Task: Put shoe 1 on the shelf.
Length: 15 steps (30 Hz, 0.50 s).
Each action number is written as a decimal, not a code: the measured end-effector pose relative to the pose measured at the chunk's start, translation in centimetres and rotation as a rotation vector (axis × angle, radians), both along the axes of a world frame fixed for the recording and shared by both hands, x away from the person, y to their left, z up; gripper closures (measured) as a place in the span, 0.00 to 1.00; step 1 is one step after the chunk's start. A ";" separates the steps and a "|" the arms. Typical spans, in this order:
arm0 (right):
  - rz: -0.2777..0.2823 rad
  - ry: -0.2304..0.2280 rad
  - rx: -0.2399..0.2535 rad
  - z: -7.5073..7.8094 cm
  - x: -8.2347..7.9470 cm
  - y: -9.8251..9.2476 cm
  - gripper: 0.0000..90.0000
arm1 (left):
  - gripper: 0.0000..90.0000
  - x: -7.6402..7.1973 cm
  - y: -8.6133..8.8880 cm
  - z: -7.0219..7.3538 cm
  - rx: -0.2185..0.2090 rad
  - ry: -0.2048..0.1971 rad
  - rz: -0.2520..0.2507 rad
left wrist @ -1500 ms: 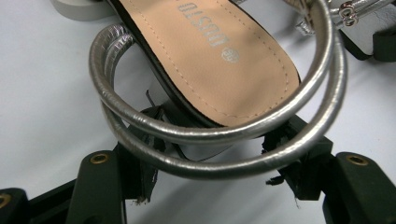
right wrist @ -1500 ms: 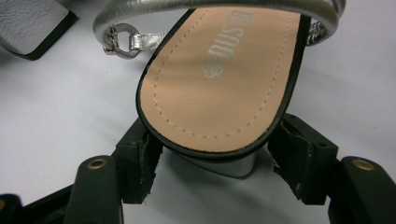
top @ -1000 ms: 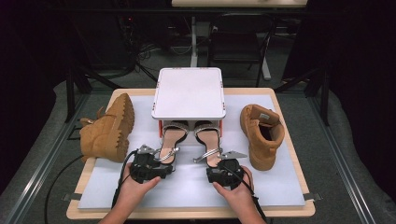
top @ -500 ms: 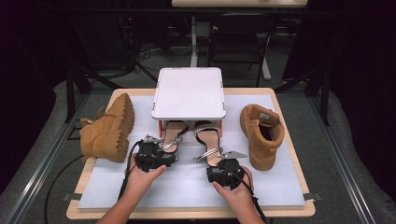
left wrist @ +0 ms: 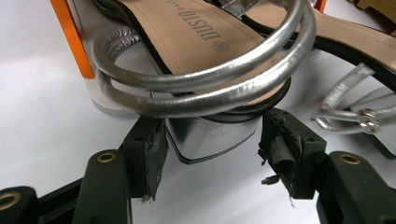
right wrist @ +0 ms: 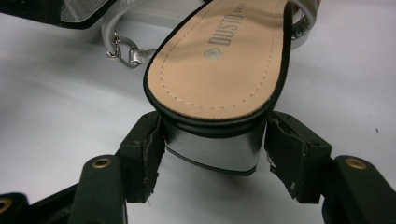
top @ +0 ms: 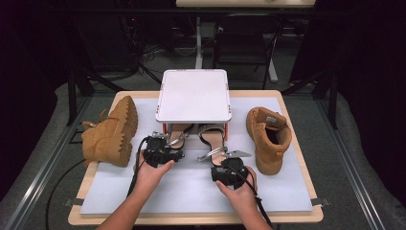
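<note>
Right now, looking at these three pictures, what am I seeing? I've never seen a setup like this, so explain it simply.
There is no robot here: a person holds a hand tool with two black fingers in each hand. The wide picture comes from a camera above the table. Each close-up comes from a camera riding on one tool. On the white mat are a white shelf, a tan boot on its side, an upright tan boot and two silver heeled sandals with their toes under the shelf. The left gripper clamps the heel of the left sandal. The right gripper, its fingers just closing, clamps the heel of the right sandal.
</note>
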State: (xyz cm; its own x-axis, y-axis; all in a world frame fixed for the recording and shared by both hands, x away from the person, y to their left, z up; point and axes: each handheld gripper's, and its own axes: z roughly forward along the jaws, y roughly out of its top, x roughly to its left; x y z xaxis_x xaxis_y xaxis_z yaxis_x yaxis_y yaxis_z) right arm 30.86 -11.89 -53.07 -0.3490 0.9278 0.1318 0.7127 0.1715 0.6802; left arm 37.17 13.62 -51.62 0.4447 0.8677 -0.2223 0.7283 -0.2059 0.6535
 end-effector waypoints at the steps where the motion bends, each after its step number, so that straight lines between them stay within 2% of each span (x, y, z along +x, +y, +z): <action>1: -0.003 -0.004 -0.002 0.0 0.2 0.1 0.42 | 0.46 0.0 0.0 0.0 0.000 0.000 0.000; 5: -0.019 -0.013 -0.001 0.0 1.0 0.7 0.42 | 0.46 0.2 -0.2 0.0 0.003 0.003 0.003; 15: -0.064 -0.009 -0.009 0.4 4.2 2.1 0.42 | 0.46 0.3 -0.5 -0.1 0.008 0.010 0.010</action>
